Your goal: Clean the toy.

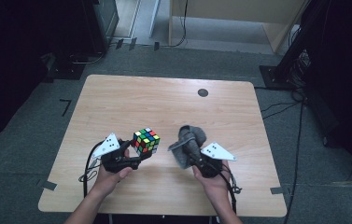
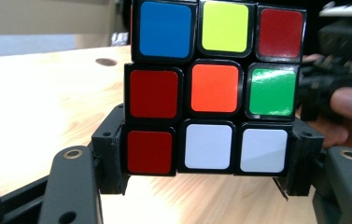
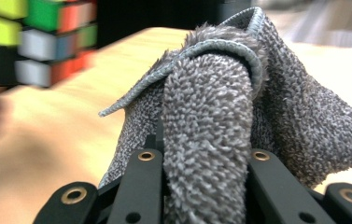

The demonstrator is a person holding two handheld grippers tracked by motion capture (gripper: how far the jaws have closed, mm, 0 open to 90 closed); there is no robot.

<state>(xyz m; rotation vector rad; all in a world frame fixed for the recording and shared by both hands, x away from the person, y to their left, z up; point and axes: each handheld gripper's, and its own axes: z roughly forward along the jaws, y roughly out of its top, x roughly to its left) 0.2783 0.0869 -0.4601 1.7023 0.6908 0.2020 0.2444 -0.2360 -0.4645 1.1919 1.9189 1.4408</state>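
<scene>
Cube and cloth held above a wooden table

The left gripper (image 1: 136, 156) clamps a scrambled puzzle cube (image 1: 146, 141); the right gripper (image 1: 193, 150) pinches a grey cloth (image 1: 190, 140) just beside it. Farther off on the table (image 1: 117, 102), a dark round cap (image 1: 203, 92); no legible writing.

Wooden table (image 1: 164, 100), grey carpet (image 1: 38, 140), dark surroundings

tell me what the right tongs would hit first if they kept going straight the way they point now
Probably nothing soon: the right tongs, shut on the grey cloth, aim up the bare table. The cube sits off to their left, though depth is unclear.
</scene>
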